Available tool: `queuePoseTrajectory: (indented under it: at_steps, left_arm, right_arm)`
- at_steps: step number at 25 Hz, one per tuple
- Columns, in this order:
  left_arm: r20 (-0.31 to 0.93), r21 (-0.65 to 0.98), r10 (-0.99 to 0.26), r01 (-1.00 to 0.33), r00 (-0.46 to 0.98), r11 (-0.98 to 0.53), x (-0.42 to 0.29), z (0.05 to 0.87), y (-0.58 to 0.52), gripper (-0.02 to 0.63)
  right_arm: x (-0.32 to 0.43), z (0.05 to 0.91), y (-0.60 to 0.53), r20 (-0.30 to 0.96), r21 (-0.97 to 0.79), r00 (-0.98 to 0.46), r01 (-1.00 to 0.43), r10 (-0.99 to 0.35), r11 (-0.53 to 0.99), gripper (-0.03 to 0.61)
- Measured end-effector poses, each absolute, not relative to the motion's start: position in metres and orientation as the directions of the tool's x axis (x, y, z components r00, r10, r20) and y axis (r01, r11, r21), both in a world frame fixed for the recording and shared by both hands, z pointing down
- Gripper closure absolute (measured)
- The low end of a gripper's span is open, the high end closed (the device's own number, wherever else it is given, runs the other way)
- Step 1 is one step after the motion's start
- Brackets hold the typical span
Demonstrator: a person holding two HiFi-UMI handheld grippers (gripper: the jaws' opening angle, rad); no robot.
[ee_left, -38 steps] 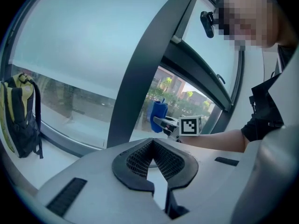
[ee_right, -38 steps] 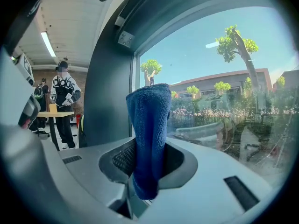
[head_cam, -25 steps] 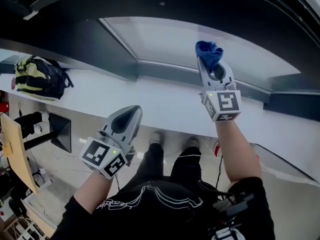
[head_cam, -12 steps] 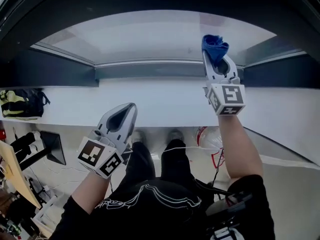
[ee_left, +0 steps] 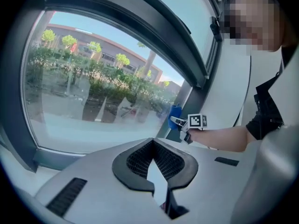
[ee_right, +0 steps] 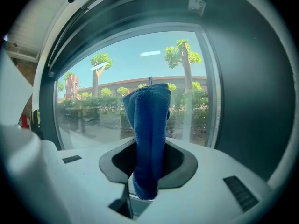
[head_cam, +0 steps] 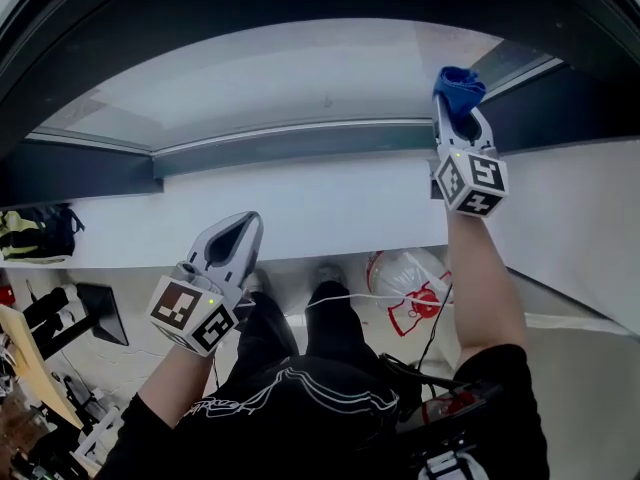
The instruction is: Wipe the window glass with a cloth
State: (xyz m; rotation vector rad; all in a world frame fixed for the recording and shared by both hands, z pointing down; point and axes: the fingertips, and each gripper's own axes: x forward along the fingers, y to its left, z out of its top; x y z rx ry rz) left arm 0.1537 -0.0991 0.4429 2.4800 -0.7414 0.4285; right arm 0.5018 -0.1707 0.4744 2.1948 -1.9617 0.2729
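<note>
Blue cloth [ee_right: 148, 125]: pinched upright between the jaws of the right tool [ee_right: 148, 169], raised close before the window glass [ee_right: 93, 101] near its right frame. Left tool [ee_left: 153, 143]: jaws pressed together on nothing, held low by the white sill [head_cam: 320, 208]. White bag [head_cam: 405, 278] on the floor, red print illegible.

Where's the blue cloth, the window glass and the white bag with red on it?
blue cloth [ee_right: 148, 125]: right gripper view, middle of the upright fold.
window glass [head_cam: 290, 78]: head view, bare middle of the pane.
white bag [head_cam: 395, 268]: head view, its white upper side.
</note>
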Motion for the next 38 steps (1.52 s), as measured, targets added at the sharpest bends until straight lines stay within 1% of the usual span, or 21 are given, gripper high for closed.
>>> queuePoseTrajectory:
  at_steps: [7,10,14,17,20,25,30,38]
  left_arm:
    - [0.421,0.376,-0.385,-0.544,0.821,-0.750,0.200,0.439,-0.084,0.609]
    - [0.415,0.374,-0.378,-0.534,0.828,-0.758,0.211,0.438,-0.082,0.609]
    - [0.399,0.381,-0.383,-0.531,0.833,-0.757,0.215,0.434,-0.085,0.609]
    - [0.383,0.390,-0.393,-0.532,0.836,-0.751,0.210,0.427,-0.090,0.609]
    - [0.370,0.386,-0.395,-0.526,0.841,-0.758,0.196,0.421,-0.096,0.609]
    - [0.355,0.402,-0.438,-0.558,0.826,-0.726,0.153,0.421,-0.112,0.609]
    - [0.358,0.417,-0.503,-0.617,0.786,-0.667,0.085,0.428,-0.123,0.609]
    - [0.364,0.445,-0.598,-0.698,0.714,-0.562,-0.058,0.443,-0.150,0.609]
  right_arm:
    - [0.566,0.478,-0.150,0.264,-0.051,0.206,-0.973,-0.942,-0.227,0.486]
    - [0.568,0.479,-0.149,0.264,-0.061,0.203,-0.972,-0.943,-0.227,0.486]
    - [0.546,0.479,-0.146,0.261,-0.085,0.151,-0.980,-0.954,-0.178,0.486]
    - [0.502,0.475,-0.142,0.268,-0.077,0.068,-0.993,-0.961,-0.092,0.486]
    - [0.441,0.463,-0.141,0.257,-0.060,-0.045,-0.998,-0.965,0.031,0.486]
    - [0.338,0.451,-0.145,0.231,-0.077,-0.207,-0.978,-0.951,0.195,0.486]
    - [0.242,0.454,-0.144,0.219,-0.119,-0.319,-0.947,-0.922,0.299,0.486]
    - [0.080,0.491,-0.174,0.256,-0.173,-0.457,-0.889,-0.852,0.425,0.486]
